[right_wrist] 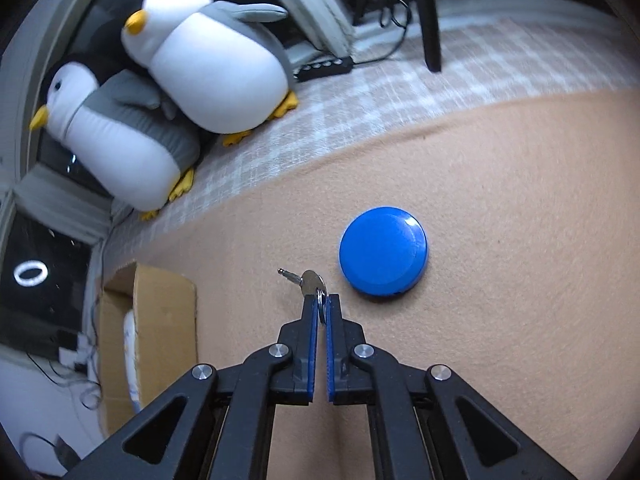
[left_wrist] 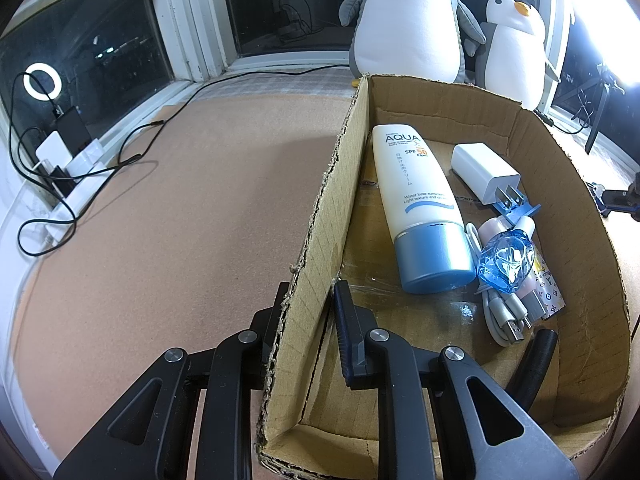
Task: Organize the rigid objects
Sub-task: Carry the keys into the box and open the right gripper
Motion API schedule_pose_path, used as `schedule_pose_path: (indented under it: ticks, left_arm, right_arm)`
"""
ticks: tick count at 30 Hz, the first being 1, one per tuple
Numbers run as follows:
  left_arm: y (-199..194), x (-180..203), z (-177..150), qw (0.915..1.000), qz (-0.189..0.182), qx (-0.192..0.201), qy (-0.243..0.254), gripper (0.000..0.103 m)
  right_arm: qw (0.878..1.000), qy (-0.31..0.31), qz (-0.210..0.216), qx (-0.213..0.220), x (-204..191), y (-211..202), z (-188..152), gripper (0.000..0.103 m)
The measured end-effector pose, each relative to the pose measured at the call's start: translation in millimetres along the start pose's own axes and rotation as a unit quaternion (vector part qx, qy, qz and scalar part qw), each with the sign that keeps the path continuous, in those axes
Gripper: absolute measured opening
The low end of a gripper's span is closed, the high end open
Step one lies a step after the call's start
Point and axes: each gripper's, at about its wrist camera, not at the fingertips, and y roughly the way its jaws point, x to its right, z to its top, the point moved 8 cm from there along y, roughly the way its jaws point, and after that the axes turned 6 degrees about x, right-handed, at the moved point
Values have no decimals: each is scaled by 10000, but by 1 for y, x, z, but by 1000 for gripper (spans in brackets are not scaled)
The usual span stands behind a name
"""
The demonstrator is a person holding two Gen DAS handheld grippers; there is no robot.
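Observation:
My left gripper [left_wrist: 310,296] is shut on the left wall of a cardboard box [left_wrist: 320,216], one finger outside and one inside. In the box lie a white sunscreen tube with a blue cap [left_wrist: 416,196], a white charger plug [left_wrist: 484,172], a clear blue bottle [left_wrist: 506,260], a grey USB cable [left_wrist: 500,312] and a black tube [left_wrist: 536,356]. My right gripper [right_wrist: 321,300] is shut on the ring of a silver key [right_wrist: 306,280], which sticks out past the fingertips just above the tan mat. A round blue disc [right_wrist: 383,252] lies on the mat right of the key.
Two plush penguins [right_wrist: 192,64] lean against the window at the back. Black cables and chargers [left_wrist: 64,160] lie at the left mat edge by the window sill. The cardboard box [right_wrist: 148,336] shows at the left in the right wrist view. A black power strip [right_wrist: 324,67] sits behind.

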Motion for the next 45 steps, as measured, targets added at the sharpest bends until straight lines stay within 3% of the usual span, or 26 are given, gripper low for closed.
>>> schedule_pose_path:
  ticks: [5,12,23,36,45]
  left_arm:
    - [0,0,0,10000,1,1,2,18]
    - [0,0,0,10000,-1,0,-3,18]
    - [0,0,0,10000,-1,3,-2,18]
    - [0,0,0,10000,-5,5,-8,18]
    - [1,1,0,10000,-7,5,-9,18]
  right_arm:
    - [9967,-763,-242,115,-9,-9,-11,3]
    - [9911,-1288,-259,230,-30,-22,-25,3]
    - [9818,-1804,281,528,-108,-48,-22,3]
    - [9666,-2454,568,474,-184,-31,-34,3]
    - [9609,-2722,415,291,-201,-10,-46,3]
